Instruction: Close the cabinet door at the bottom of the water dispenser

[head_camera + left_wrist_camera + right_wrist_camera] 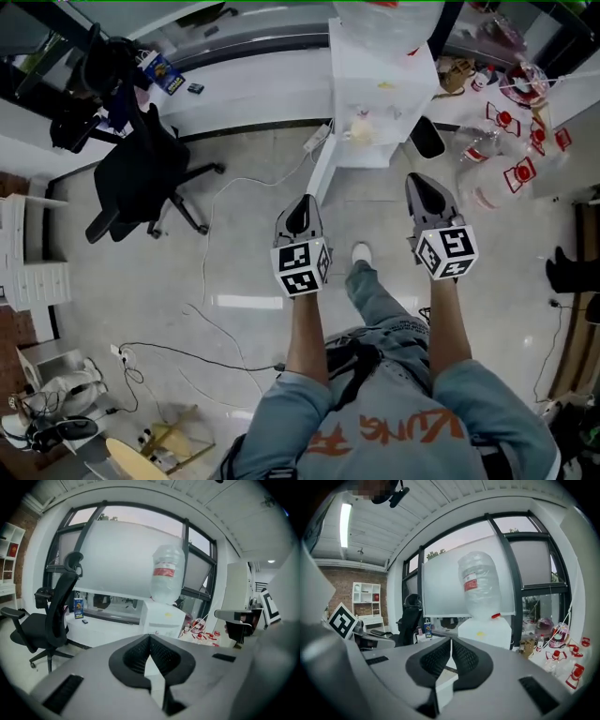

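Seen from above, two hand-held grippers are held out side by side over a pale floor, pointed toward a white water dispenser [380,112] at the far side, which is topped by an upturned water bottle [166,573]. The left gripper [302,214] and the right gripper [427,192] are both clenched, empty. The dispenser's bottom cabinet door [322,169] is swung open toward the near side, seen edge-on near the left gripper's tip. A black office chair [141,178] is placed far to the left, and clear bottles [506,173] are scattered at the right.
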A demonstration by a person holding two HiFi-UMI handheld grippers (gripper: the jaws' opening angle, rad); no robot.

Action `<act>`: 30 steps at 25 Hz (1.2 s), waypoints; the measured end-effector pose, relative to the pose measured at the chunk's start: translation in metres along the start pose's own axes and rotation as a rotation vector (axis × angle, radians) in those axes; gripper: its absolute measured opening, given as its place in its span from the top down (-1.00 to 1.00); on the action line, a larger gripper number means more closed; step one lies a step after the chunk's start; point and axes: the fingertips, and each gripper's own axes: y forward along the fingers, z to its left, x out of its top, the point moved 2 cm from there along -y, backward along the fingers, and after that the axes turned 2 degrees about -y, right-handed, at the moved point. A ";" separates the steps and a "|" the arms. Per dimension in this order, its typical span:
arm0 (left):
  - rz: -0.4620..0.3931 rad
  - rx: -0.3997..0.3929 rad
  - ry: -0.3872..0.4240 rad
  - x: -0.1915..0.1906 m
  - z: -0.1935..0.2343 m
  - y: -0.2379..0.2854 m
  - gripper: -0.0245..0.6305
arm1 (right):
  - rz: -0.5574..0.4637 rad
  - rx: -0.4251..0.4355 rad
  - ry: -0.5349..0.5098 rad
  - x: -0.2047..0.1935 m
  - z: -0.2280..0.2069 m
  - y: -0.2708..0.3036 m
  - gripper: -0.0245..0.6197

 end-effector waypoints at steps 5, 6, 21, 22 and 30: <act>0.053 0.043 -0.025 0.000 0.000 0.065 0.90 | 0.066 0.035 0.035 -0.021 -0.040 0.065 0.83; 0.059 0.044 -0.034 -0.001 -0.001 0.072 0.90 | 0.082 0.038 0.043 -0.025 -0.046 0.075 0.83; 0.204 0.194 -0.176 -0.077 0.087 0.102 0.90 | 0.358 0.149 0.041 -0.126 0.015 0.182 0.83; 0.223 0.191 -0.184 -0.089 0.089 0.106 0.90 | 0.383 0.147 0.046 -0.139 0.017 0.184 0.83; 0.314 0.162 -0.201 -0.170 0.116 0.141 0.90 | 0.474 0.202 0.072 -0.224 0.050 0.208 0.83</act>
